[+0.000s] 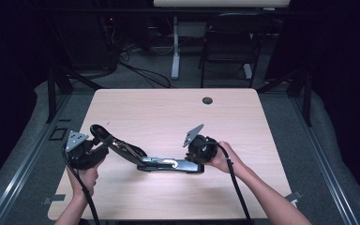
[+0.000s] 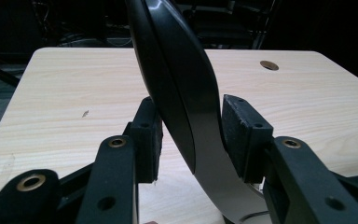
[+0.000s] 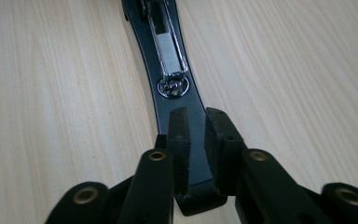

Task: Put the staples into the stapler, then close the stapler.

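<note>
Wooden table (image 1: pixel 168 112) with grommet hole (image 1: pixel 207 100), folding chair (image 1: pixel 227 42) behind

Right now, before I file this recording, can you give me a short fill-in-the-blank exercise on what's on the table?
1. The black stapler rests on a table of light ____.
2. Of the stapler's two ends, the left gripper has the ____ one between its fingers.
3. Near the table's far edge there is a small round ____.
4. Behind the table stands a black ____.

Missing words: wood; raised; hole; chair.
</note>
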